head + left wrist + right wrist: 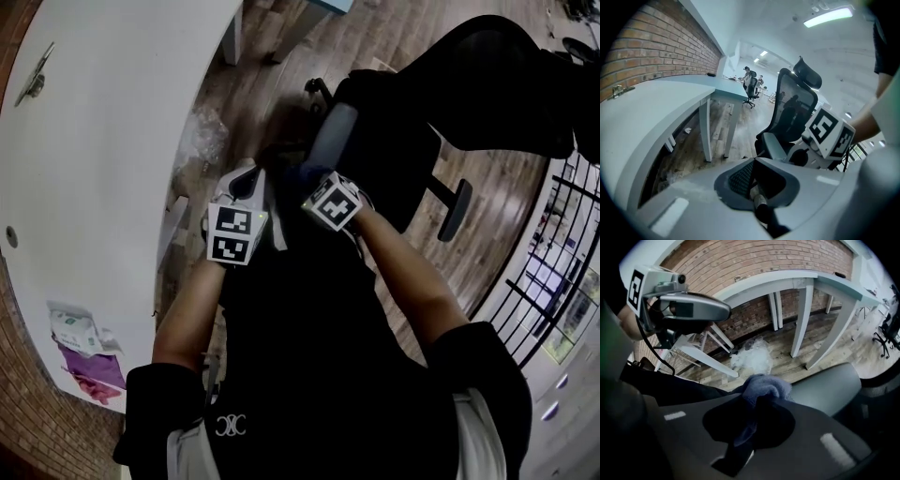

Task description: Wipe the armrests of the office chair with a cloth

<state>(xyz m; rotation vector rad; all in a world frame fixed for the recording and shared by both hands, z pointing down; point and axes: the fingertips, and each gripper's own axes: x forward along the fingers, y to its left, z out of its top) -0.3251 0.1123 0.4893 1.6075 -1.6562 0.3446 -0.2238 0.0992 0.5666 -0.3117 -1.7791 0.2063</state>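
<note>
The black office chair [487, 84] stands ahead of me, its grey near armrest [333, 131] just beyond both grippers. My right gripper [309, 176] is shut on a blue cloth [766, 385], bunched between its jaws right at the near end of that armrest [829, 387]. The left gripper [246, 180] is held beside it to the left, over the floor, jaws together and holding nothing. In the left gripper view the chair's mesh back [792, 110], the armrest [773, 145] and the right gripper's marker cube [829, 131] show ahead of the left gripper [757, 180].
A long white desk [103, 141] runs along a brick wall on my left, its legs [801, 319] close by. Crumpled clear plastic [752, 357] lies on the wood floor under it. The chair's far armrest [455, 208] sticks out at the right. A black railing [553, 272] borders the right side.
</note>
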